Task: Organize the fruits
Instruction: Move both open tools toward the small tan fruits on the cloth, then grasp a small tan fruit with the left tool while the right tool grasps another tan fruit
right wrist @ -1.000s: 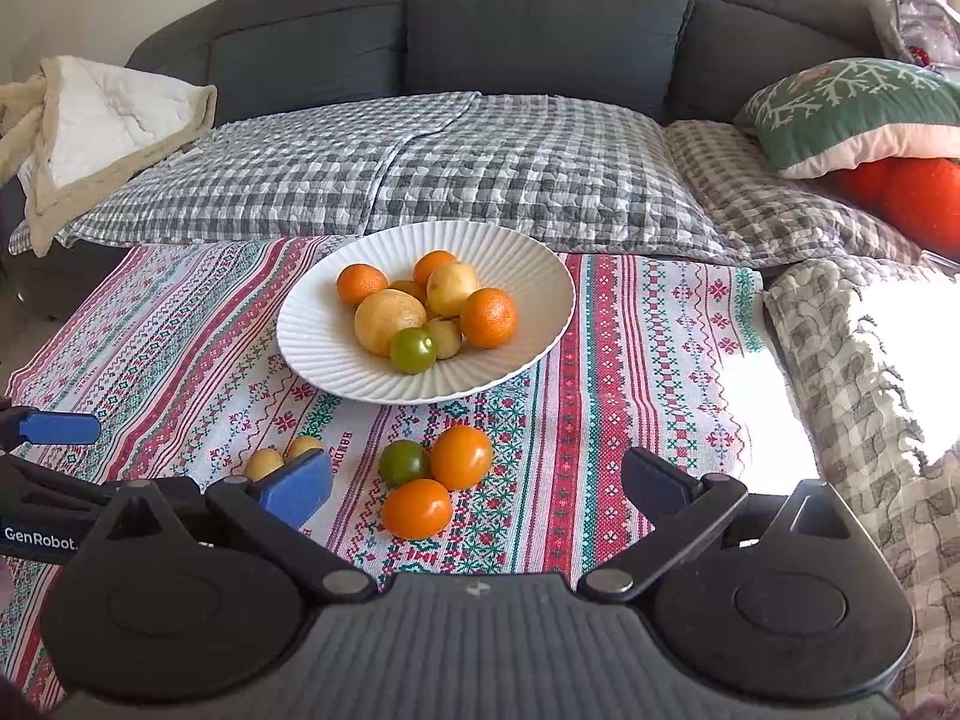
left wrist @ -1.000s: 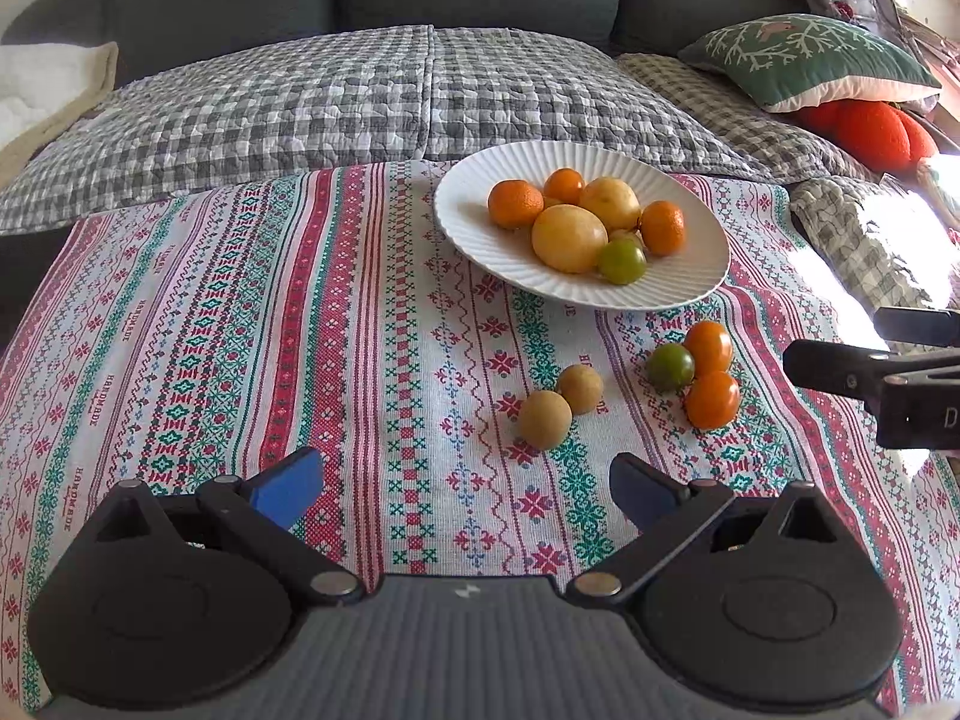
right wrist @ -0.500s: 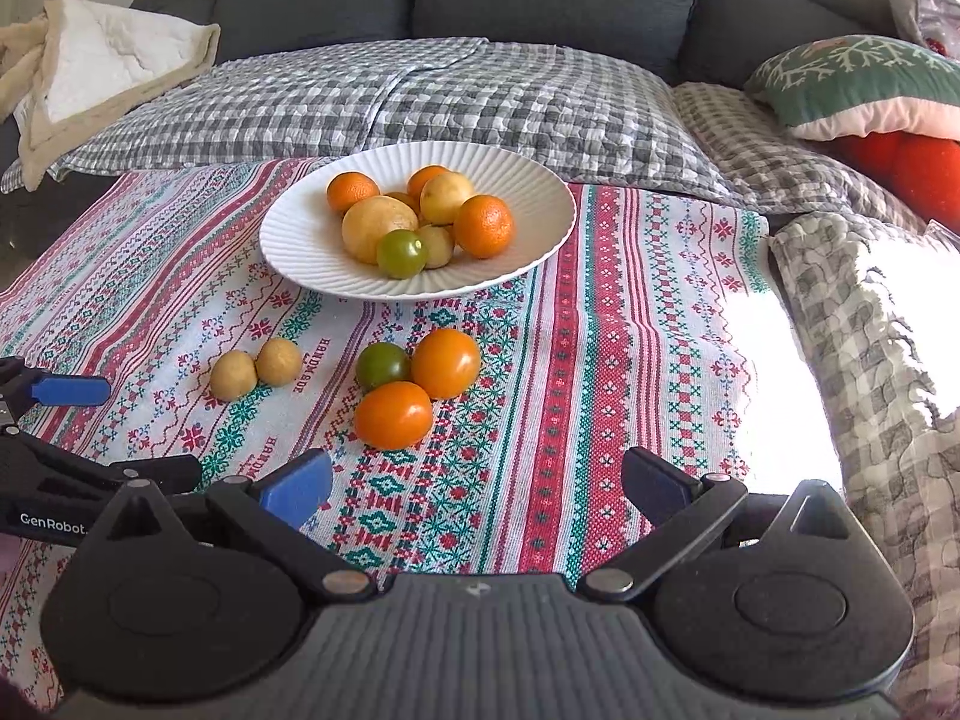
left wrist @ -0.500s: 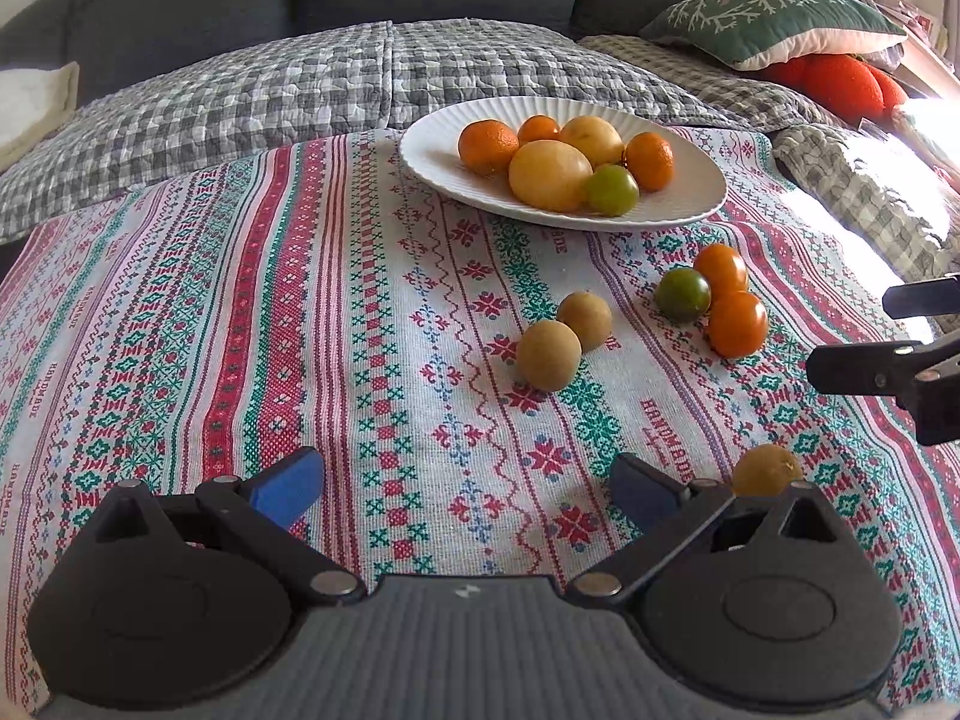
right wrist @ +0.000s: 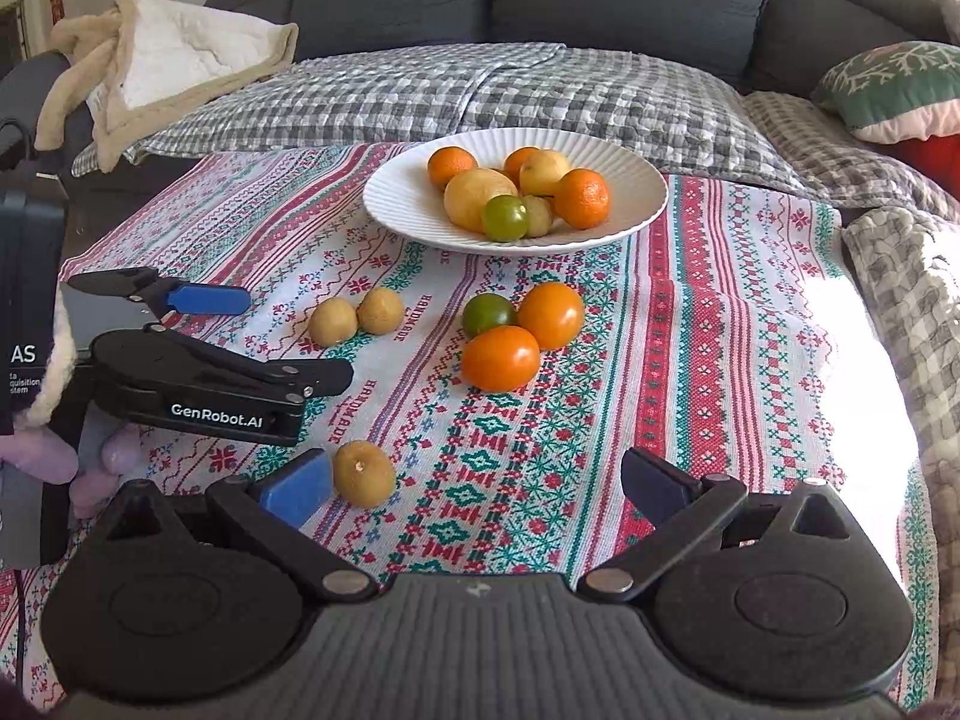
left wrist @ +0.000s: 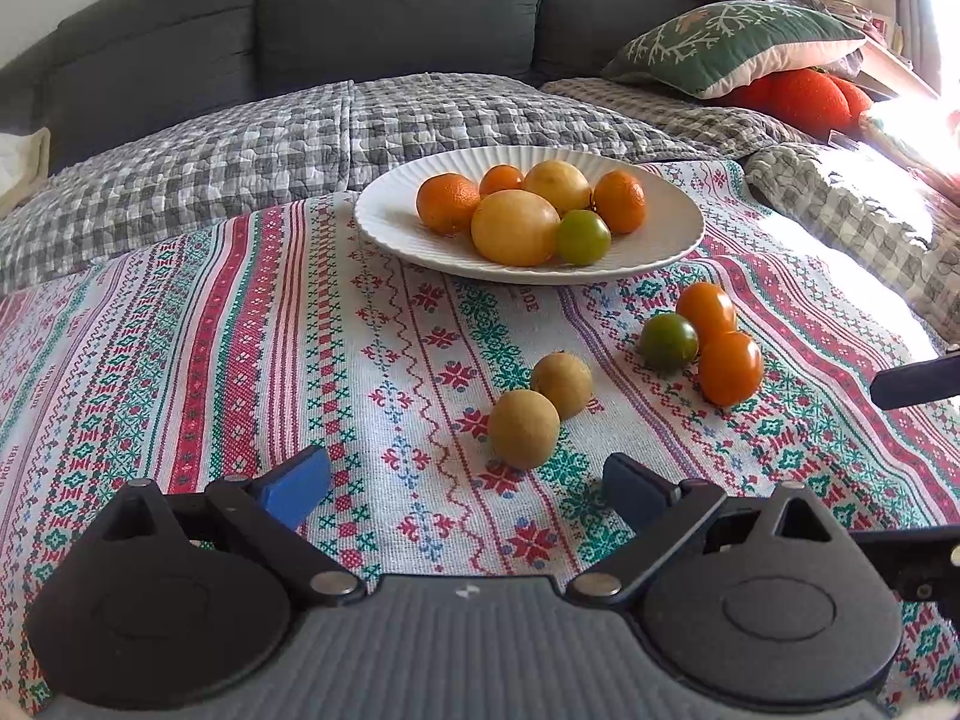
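Observation:
A white ribbed plate (left wrist: 384,222) (right wrist: 636,180) holds several oranges, yellow fruits and a green one. On the patterned cloth lie two small tan fruits (left wrist: 523,429) (right wrist: 332,320), a green tomato (left wrist: 668,340) (right wrist: 487,313) and two orange tomatoes (left wrist: 729,367) (right wrist: 500,357). Another tan fruit (right wrist: 363,473) lies just beside my right gripper's left fingertip. My left gripper (left wrist: 465,483) is open and empty, low over the cloth just short of the nearer tan fruit; it also shows in the right wrist view (right wrist: 270,336). My right gripper (right wrist: 477,489) is open and empty.
The cloth (left wrist: 240,330) covers a surface in front of a grey sofa with a checked quilt (left wrist: 300,138). A green cushion (left wrist: 732,42) and a red one (left wrist: 804,96) lie at the right. A beige blanket (right wrist: 168,54) lies at the back left.
Both grippers have dropped lower and moved toward the loose fruits. The left gripper now sits close behind the two tan fruits. Both stay open and empty.

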